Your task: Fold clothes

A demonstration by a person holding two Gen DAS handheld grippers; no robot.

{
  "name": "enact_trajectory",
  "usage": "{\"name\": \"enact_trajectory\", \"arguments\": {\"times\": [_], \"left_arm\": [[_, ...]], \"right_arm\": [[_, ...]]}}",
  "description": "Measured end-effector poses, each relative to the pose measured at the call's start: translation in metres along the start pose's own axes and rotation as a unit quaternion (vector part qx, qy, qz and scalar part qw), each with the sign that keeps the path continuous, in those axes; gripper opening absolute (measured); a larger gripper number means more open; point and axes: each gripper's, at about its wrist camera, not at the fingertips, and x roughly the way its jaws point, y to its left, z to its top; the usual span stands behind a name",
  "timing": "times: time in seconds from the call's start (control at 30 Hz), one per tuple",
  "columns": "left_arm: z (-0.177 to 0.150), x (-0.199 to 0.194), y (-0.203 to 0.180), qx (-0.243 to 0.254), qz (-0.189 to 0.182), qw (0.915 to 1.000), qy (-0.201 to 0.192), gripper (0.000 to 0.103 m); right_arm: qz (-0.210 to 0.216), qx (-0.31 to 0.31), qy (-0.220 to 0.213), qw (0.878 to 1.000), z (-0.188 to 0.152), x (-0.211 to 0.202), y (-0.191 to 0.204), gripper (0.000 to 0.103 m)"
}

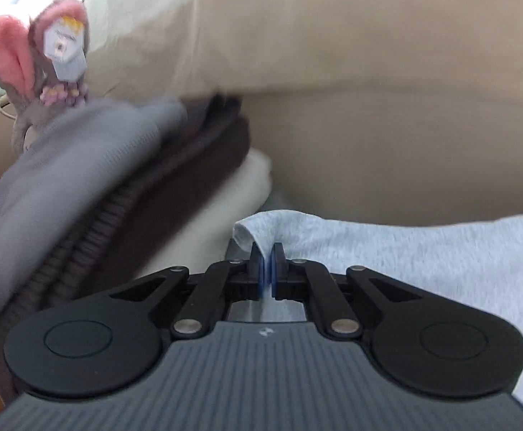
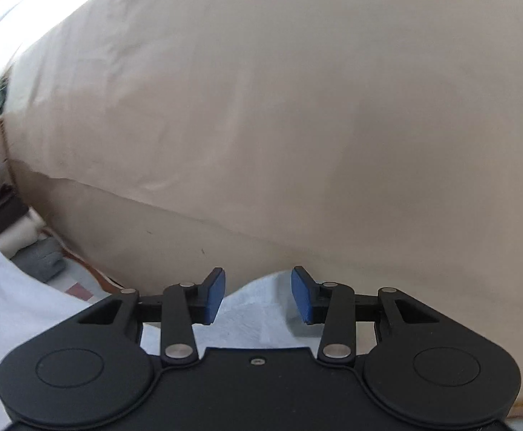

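Observation:
In the left wrist view my left gripper (image 1: 267, 262) is shut on a corner of a light grey garment (image 1: 405, 251), which spreads away to the right below it. In the right wrist view my right gripper (image 2: 257, 292) stands open, its blue pads (image 2: 213, 298) apart. The same light grey garment (image 2: 250, 309) lies just under and between the pads, not pinched. More of it shows at the lower left.
A stack of folded clothes, grey (image 1: 64, 186) over dark brown (image 1: 175, 179) over cream (image 1: 225, 194), sits left of the left gripper. A plush toy with pink ears (image 1: 35, 61) stands behind it. A beige cushion (image 2: 261, 107) fills the background.

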Motion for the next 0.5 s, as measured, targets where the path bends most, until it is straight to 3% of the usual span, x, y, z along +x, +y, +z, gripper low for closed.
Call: {"name": "enact_trajectory", "arguments": {"times": [0.1, 0.2, 0.27, 0.4, 0.5], "left_arm": [[-0.017, 0.032, -0.014, 0.04, 0.059, 0.996, 0.054, 0.009], [-0.036, 0.033, -0.007, 0.015, 0.05, 0.9925, 0.111, 0.009], [-0.046, 0.014, 0.007, -0.033, -0.009, 0.9926, 0.117, 0.012], [-0.072, -0.026, 0.007, -0.048, -0.089, 0.9877, 0.12, 0.035], [-0.096, -0.04, -0.007, -0.055, -0.156, 0.9731, 0.161, 0.036]], "right_arm": [[-0.005, 0.048, 0.032, 0.998, -0.041, -0.002, -0.018, 0.047], [-0.02, 0.073, 0.079, 0.994, -0.09, -0.011, -0.041, 0.048], [-0.036, 0.087, 0.109, 0.99, -0.12, -0.021, -0.059, 0.048], [-0.05, 0.14, 0.144, 0.978, -0.165, -0.046, -0.094, 0.048], [-0.055, 0.173, 0.162, 0.97, -0.178, -0.049, -0.106, 0.048]]}}
